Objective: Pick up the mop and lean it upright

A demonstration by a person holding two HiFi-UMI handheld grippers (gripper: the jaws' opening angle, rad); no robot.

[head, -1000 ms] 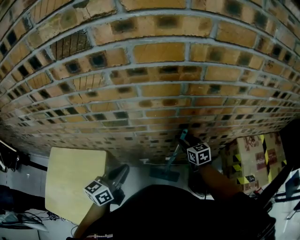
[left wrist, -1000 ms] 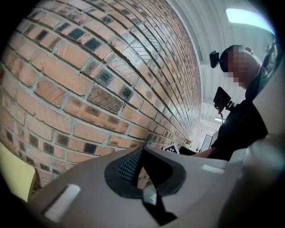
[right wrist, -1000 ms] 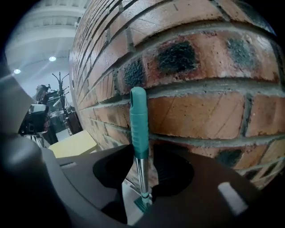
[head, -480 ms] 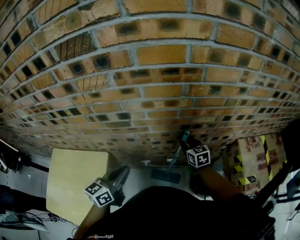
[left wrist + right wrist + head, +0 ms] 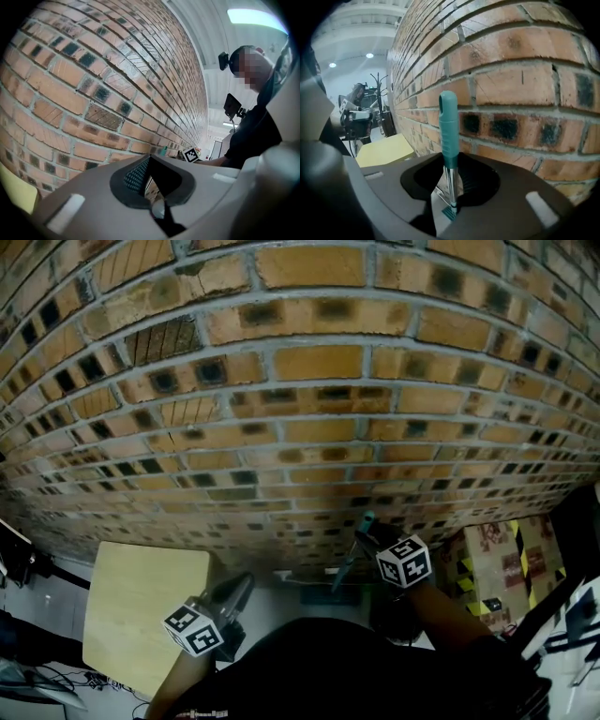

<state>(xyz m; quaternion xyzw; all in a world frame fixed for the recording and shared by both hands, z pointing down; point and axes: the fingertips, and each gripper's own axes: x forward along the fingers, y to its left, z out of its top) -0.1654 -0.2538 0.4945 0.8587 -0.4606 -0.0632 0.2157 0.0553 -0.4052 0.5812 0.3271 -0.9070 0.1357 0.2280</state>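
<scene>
The mop stands nearly upright against the brick wall [image 5: 309, 409]. Its teal handle tip [image 5: 366, 519] touches the bricks, and its flat head [image 5: 328, 596] rests on the floor below. My right gripper [image 5: 367, 538] is at the top of the pole, just under the teal grip. In the right gripper view the handle [image 5: 449, 126] rises between the jaws, and my right gripper [image 5: 451, 187] is shut on the silver pole. My left gripper [image 5: 239, 585] hangs lower at the left, shut and holding nothing. In its own view the left gripper [image 5: 150, 187] points along the wall.
A pale yellow table top [image 5: 141, 606] sits at the left, close to the wall. Cardboard boxes with yellow-black tape [image 5: 492, 568] stand at the right. A coat stand [image 5: 377, 93] and equipment lie farther along the wall.
My right gripper has drifted slightly right with the mop handle, whose tip stays by the bricks. The left gripper has barely moved.
</scene>
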